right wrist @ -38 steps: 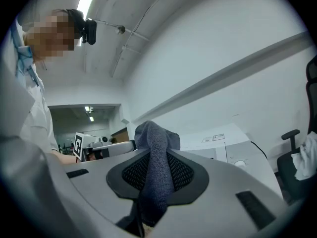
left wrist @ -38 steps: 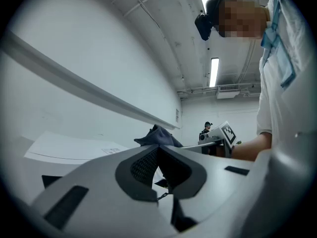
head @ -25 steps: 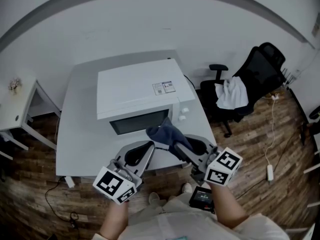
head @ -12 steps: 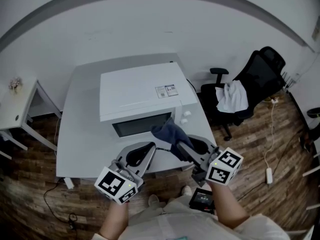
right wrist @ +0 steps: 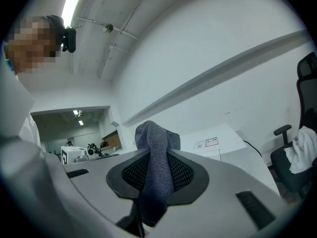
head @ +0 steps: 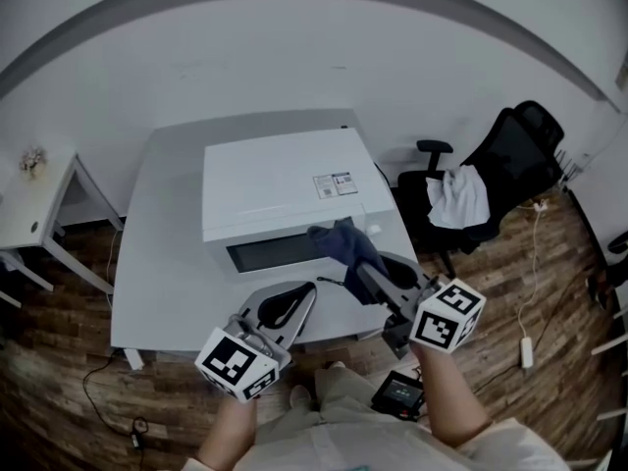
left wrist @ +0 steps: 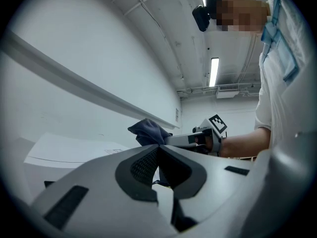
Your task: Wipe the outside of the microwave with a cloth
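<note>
A: Entry one?
B: Counter (head: 157, 263), grey, back edge near the wall. Carries one white microwave (head: 285, 184), set toward its right side.
A: Entry two?
B: Floor (head: 59, 400), wood plank. Carries the counter; white side table (head: 34, 219), left; black office chair (head: 525, 140), right; white power adapter (head: 523, 353) with cord; dark device (head: 397, 392) by the person's feet.

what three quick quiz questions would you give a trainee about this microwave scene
1. Which gripper holds the dark cloth? A left, B right
2. True or false: the microwave door is open.
3. What lies on the black chair?
Key: 1 B, the right gripper; 2 false; 3 a white cloth
</note>
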`<state>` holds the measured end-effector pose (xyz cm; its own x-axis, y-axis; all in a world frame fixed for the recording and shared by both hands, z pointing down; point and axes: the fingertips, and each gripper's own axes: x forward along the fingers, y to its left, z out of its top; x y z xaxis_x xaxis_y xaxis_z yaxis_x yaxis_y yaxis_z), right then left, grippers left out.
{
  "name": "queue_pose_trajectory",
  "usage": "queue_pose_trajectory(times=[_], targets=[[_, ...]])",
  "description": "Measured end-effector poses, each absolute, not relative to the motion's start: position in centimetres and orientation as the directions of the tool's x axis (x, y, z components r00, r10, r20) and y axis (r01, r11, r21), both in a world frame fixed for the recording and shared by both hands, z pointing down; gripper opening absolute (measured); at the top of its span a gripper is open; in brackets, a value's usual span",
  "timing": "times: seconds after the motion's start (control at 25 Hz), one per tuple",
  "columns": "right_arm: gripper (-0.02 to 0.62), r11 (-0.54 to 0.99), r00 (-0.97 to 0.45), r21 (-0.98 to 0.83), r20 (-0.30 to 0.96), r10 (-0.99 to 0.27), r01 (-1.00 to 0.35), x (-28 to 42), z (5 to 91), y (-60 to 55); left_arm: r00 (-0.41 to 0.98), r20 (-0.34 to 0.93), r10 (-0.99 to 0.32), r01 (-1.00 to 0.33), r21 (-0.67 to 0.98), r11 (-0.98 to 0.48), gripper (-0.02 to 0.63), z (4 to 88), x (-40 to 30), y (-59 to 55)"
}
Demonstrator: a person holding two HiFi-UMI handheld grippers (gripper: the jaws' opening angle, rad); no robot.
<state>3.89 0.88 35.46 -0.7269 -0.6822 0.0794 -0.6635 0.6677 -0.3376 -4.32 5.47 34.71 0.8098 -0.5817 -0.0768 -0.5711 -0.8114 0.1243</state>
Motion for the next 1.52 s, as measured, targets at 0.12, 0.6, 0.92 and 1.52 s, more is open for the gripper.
queue_pose_trajectory(times=[0.12,0.6,0.92,1.52], targets=[[0.094,0.662,-0.725,-0.344,0.085,-0.684,-0.666,4.1,35.5,-0.1,0.802,-0.066,-0.594,-0.584,0.125,-0.802,0.002,34.7,-4.2,4.5],[0.094,0.593,-0.664,-0.37,0.094,-0.742,-0.715,7.6,33.2,-10.8,0.795,-0.052,-0.604,-0.593,0.136,-0.793,0.003,33.7,-1.5,-1.8],[0.095,0.436,-0.506,-0.299,0.219,-0.835,-0.849,11.0,34.8,-18.5,0.777,-0.067,-0.626,-0.615,0.137,-0.777,0.003,32.6,-1.8,-4.3],[0.095,0.307,-0.147,0.204,0.559,-0.816,-0.93,10.9,43.0,-20.4,0.817,-0.052,-0.575,-0.559,0.173,-0.811,0.003,32.8,-7.0,-7.3]])
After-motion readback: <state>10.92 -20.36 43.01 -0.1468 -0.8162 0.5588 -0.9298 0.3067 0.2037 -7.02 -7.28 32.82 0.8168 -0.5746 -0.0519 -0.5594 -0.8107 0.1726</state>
